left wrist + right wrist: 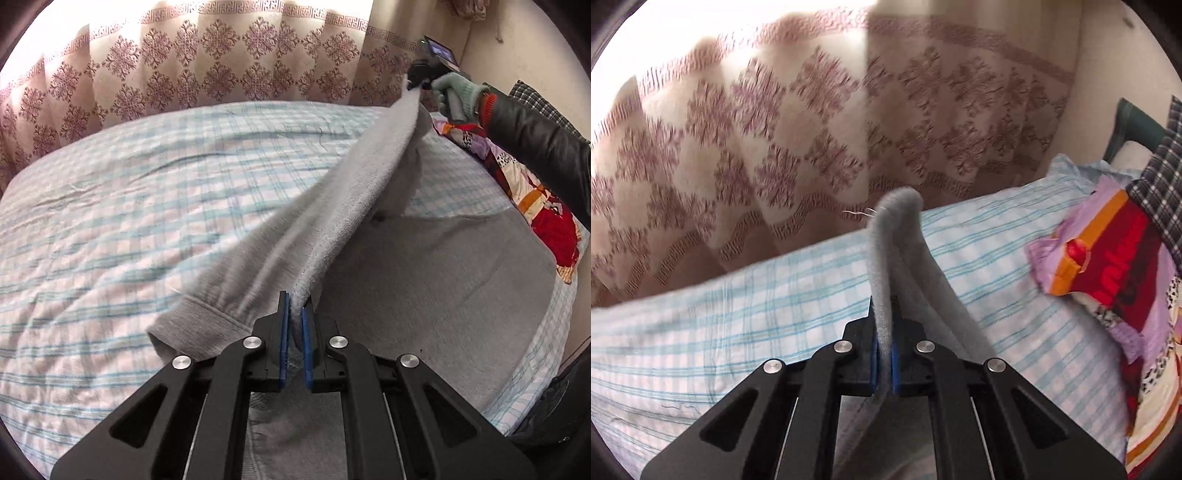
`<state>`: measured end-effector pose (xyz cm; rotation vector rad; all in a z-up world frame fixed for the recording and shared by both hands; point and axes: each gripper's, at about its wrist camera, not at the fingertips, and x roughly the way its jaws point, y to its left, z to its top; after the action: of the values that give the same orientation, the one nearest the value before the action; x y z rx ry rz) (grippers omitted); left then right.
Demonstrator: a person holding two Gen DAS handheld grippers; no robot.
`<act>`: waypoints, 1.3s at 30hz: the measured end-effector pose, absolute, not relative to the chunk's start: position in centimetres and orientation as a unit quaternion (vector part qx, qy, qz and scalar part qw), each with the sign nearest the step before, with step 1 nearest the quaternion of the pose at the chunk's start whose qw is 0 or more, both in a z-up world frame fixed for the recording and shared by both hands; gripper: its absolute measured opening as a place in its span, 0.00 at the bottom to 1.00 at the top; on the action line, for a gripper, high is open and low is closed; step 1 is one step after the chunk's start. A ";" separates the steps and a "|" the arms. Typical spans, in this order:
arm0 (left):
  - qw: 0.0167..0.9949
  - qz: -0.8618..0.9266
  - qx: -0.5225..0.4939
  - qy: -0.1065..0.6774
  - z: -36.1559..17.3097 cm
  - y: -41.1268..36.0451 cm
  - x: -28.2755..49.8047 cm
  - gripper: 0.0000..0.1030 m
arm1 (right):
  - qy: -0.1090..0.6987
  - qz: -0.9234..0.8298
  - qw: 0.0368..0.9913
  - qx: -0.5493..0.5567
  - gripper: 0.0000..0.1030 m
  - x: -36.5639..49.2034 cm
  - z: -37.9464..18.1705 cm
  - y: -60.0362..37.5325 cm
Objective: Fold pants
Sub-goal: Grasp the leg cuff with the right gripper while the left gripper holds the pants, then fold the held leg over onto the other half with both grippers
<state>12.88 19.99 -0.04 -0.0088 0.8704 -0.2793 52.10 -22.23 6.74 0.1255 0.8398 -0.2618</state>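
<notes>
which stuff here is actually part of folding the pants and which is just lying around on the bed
Part of the job:
- grey pants
- left claw, shut on the pants
- right claw, shut on the pants
- checked bed sheet, the folding surface

Just lying about:
- colourful quilt
- dark plaid cloth
- patterned curtain
</notes>
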 end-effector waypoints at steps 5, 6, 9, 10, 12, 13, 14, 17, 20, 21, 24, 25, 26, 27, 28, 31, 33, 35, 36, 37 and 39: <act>0.921 -0.107 0.026 0.374 4.0 21.2 12.8 0.06 | 0.386 -0.123 0.908 0.104 0.03 47.5 11.2 -25.9; 0.925 -0.102 0.034 0.365 4.7 21.3 12.7 0.06 | 0.383 -0.122 0.910 0.107 0.03 46.4 11.9 -26.5; 0.933 -0.091 0.047 0.345 6.6 21.9 12.3 0.06 | 0.375 -0.119 0.913 0.110 0.03 43.2 13.5 -27.9; 0.935 -0.090 0.046 0.341 7.1 22.1 12.1 0.06 | 0.373 -0.119 0.914 0.111 0.03 42.1 13.9 -28.5; 0.936 -0.091 0.047 0.336 7.8 22.4 11.7 0.06 | 0.369 -0.117 0.915 0.115 0.03 39.8 14.6 -29.5; 0.937 -0.091 0.050 0.335 8.1 22.3 11.4 0.06 | 0.369 -0.117 0.915 0.118 0.03 38.9 14.8 -29.9; 0.936 -0.092 0.053 0.334 8.2 22.2 11.1 0.06 | 0.368 -0.117 0.914 0.123 0.03 37.6 14.9 -30.5; 0.935 -0.097 0.063 0.335 8.1 21.9 9.7 0.06 | 0.370 -0.121 0.911 0.134 0.03 33.6 14.5 -32.2; 0.932 -0.108 0.065 0.341 7.6 21.6 7.9 0.06 | 0.378 -0.128 0.905 0.149 0.03 29.5 13.1 -34.2; 0.930 -0.113 0.067 0.342 7.3 21.5 7.1 0.06 | 0.381 -0.130 0.902 0.158 0.03 28.0 12.5 -35.0; 0.924 -0.125 0.080 0.352 6.3 20.6 5.5 0.06 | 0.387 -0.139 0.895 0.174 0.03 23.9 10.9 -36.8; 0.922 -0.128 0.084 0.354 6.0 20.3 4.9 0.06 | 0.389 -0.143 0.893 0.174 0.03 22.4 10.3 -37.2; 0.921 -0.133 0.086 0.356 5.6 20.2 4.4 0.06 | 0.390 -0.147 0.892 0.172 0.03 21.4 9.8 -37.5; 0.920 -0.138 0.085 0.357 5.2 20.1 3.8 0.06 | 0.393 -0.152 0.891 0.167 0.03 19.8 9.1 -37.7; 0.918 -0.143 0.084 0.360 4.8 20.1 3.3 0.06 | 0.396 -0.155 0.890 0.167 0.03 18.6 8.5 -38.0; 0.913 -0.154 0.090 0.366 3.5 20.0 2.1 0.06 | 0.404 -0.160 0.883 0.178 0.03 15.5 6.7 -39.0; 0.908 -0.159 0.098 0.374 2.5 19.7 1.6 0.06 | 0.411 -0.165 0.878 0.183 0.03 13.8 5.3 -39.4; 0.902 -0.165 0.111 0.383 1.4 19.4 1.0 0.06 | 0.415 -0.170 0.874 0.184 0.03 12.5 4.3 -39.6; 0.900 -0.168 0.119 0.385 0.9 19.2 0.6 0.06 | 0.416 -0.173 0.873 0.186 0.03 11.8 3.7 -39.7; 0.897 -0.171 0.126 0.387 0.5 19.1 0.4 0.06 | 0.415 -0.175 0.873 0.187 0.03 11.1 3.3 -39.8; 0.891 -0.177 0.133 0.396 -0.5 19.1 -0.2 0.06 | 0.416 -0.178 0.871 0.190 0.03 10.0 2.6 -39.9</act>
<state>-0.24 19.13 -0.46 0.2754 0.8230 -0.3666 9.98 -39.89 2.63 0.3969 0.8694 -0.3711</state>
